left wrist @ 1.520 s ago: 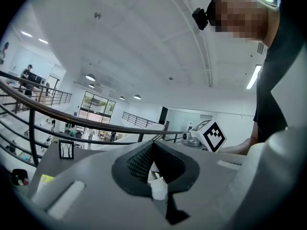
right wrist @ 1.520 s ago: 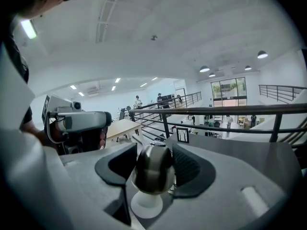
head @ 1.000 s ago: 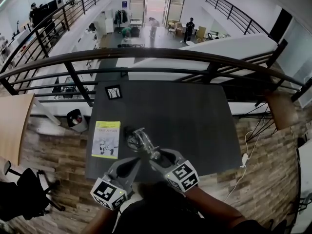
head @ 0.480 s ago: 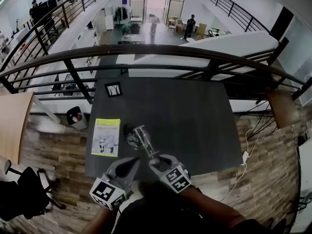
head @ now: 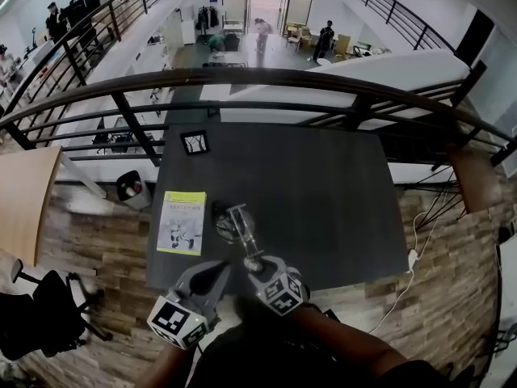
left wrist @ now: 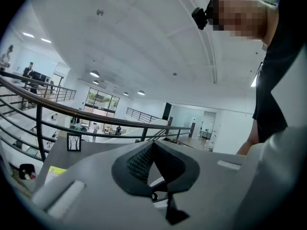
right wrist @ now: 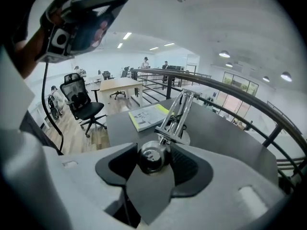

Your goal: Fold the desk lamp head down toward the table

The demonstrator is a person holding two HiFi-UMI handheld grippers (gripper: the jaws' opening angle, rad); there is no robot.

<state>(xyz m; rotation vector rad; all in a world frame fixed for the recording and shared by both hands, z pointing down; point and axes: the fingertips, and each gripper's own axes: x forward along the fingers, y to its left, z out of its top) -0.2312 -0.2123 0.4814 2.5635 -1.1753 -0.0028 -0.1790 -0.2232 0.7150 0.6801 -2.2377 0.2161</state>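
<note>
Right gripper view: shiny lamp head (right wrist: pixel 152 158) betw jaws, metal arm (right wrist: pixel 176 110) slanted.

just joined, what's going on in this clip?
A person works a desk lamp on the dark table with two handheld grippers. The right gripper is shut on the lamp's shiny head, with the jointed arm running from it to the base beside a yellow booklet. The left gripper is shut and empty.

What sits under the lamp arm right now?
The lamp's round base on the dark table, booklet alongside. The right gripper, shut on the lamp head, covers the table below it.
</note>
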